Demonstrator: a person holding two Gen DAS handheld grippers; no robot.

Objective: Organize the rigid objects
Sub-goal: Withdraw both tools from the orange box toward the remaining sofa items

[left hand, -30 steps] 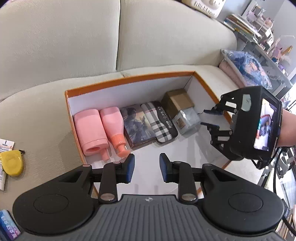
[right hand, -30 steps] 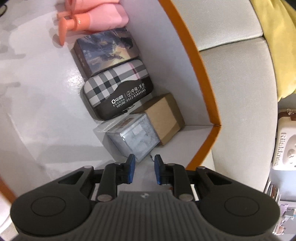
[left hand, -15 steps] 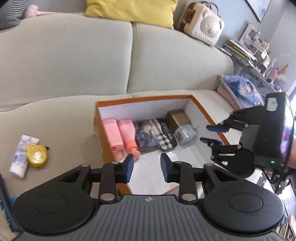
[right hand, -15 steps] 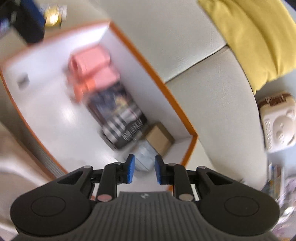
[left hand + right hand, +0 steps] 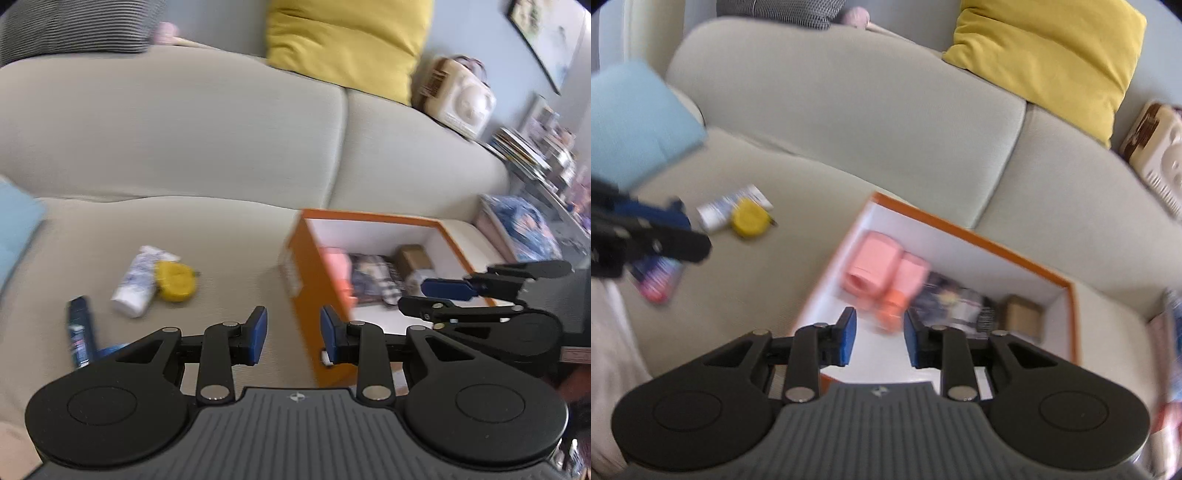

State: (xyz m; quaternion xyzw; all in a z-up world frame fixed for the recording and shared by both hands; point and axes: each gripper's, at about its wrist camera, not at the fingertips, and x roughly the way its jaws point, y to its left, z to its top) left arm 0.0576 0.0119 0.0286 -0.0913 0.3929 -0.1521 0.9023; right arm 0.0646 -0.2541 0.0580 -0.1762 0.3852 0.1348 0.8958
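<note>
An orange box [image 5: 306, 295] with a white inside stands on the sofa seat. It holds two pink bottles [image 5: 875, 269], a picture-printed box [image 5: 953, 299], a plaid case and a cardboard box [image 5: 1023, 314] in a row. Left of it lie a white tube [image 5: 135, 284], a yellow tape measure [image 5: 175, 280] and a dark blue stick [image 5: 79, 339]. My left gripper [image 5: 293, 328] hangs over the box's near left corner, jaws opening, nothing between them. My right gripper [image 5: 879, 332] hovers above the box's near side, jaws also opening and empty; it also shows as right gripper [image 5: 443, 295].
A light blue cushion [image 5: 631, 122] sits at the far left of the seat. A yellow pillow [image 5: 1052, 55] and a cream bear-shaped case [image 5: 458, 99] rest on the sofa back. A pink-and-purple item [image 5: 657, 284] lies under my left gripper [image 5: 665, 240]. Cluttered shelves stand at the right.
Both grippers have pulled back and up from the box, and the left has swung left toward the loose items. The right wrist has rolled. Both jaw gaps have widened slightly.
</note>
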